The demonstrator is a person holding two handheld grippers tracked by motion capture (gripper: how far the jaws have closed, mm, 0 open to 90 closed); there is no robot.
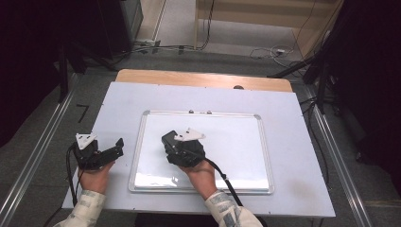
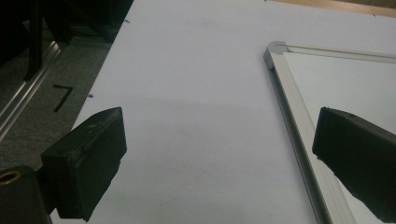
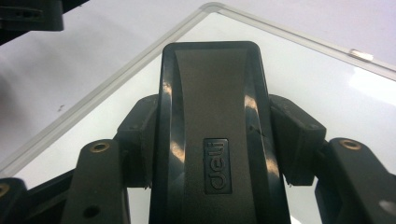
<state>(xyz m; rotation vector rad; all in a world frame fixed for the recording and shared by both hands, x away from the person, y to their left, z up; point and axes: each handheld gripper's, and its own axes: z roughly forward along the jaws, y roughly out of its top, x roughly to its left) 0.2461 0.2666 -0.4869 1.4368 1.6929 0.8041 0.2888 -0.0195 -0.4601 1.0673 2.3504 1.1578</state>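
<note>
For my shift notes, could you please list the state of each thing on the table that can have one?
Whiteboard eraser: clamped in the right gripper, over the whiteboard; contact with the board cannot be told.
Whiteboard: lying flat, surface wiped clean.
Right gripper: shut on the eraser's sides.
Left gripper: open, nothing between its jaws, beside the whiteboard's frame.

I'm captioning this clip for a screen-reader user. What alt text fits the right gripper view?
A black whiteboard eraser with a small embossed logo is clamped between the two black jaws of the right gripper, pointing away from the camera. Beneath it lies a whiteboard with a silver frame, one rounded corner at the top, on a white table cover.
</note>
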